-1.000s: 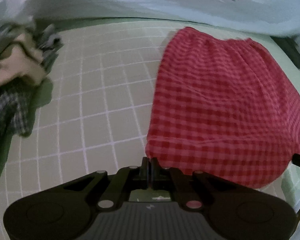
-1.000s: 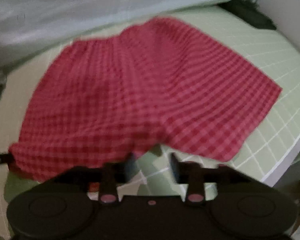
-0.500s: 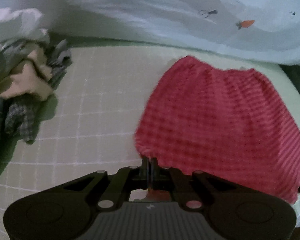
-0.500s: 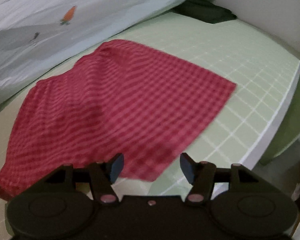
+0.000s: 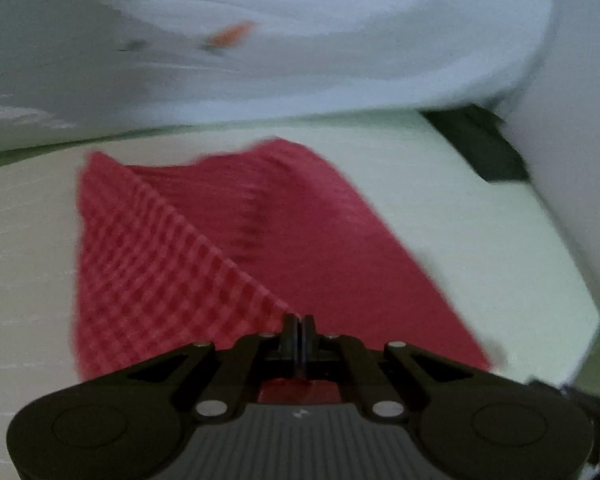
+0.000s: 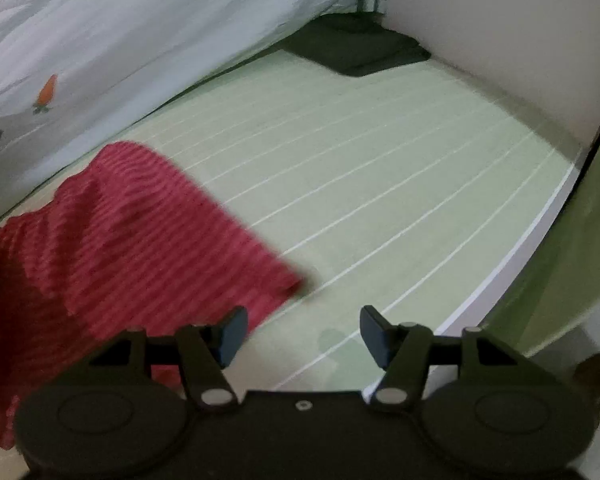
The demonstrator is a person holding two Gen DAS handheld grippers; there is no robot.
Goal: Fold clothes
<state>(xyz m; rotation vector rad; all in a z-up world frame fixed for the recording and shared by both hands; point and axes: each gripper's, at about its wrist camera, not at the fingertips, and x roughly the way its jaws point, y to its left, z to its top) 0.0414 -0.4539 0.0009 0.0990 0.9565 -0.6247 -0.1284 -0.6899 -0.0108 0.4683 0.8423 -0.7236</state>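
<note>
A red checked cloth (image 5: 188,264) lies on the pale green gridded mat (image 5: 480,240), with its left part lifted and folded over toward the right. My left gripper (image 5: 299,322) is shut on the cloth's near corner, and red fabric shows beneath its fingers. In the right wrist view the same cloth (image 6: 132,232) sits at the left. My right gripper (image 6: 302,330) stands open over the bare mat (image 6: 380,184), just right of the cloth's edge, holding nothing.
A pale blue sheet with a carrot print (image 6: 46,90) hangs along the back. A dark folded garment (image 6: 356,46) lies at the far corner by a white wall (image 6: 500,40). The mat's white front edge (image 6: 512,248) runs at the right.
My left gripper swept right with the cloth corner, folding the cloth over itself; the clothes pile left its view. My right gripper let go, opened and moved right off the cloth.
</note>
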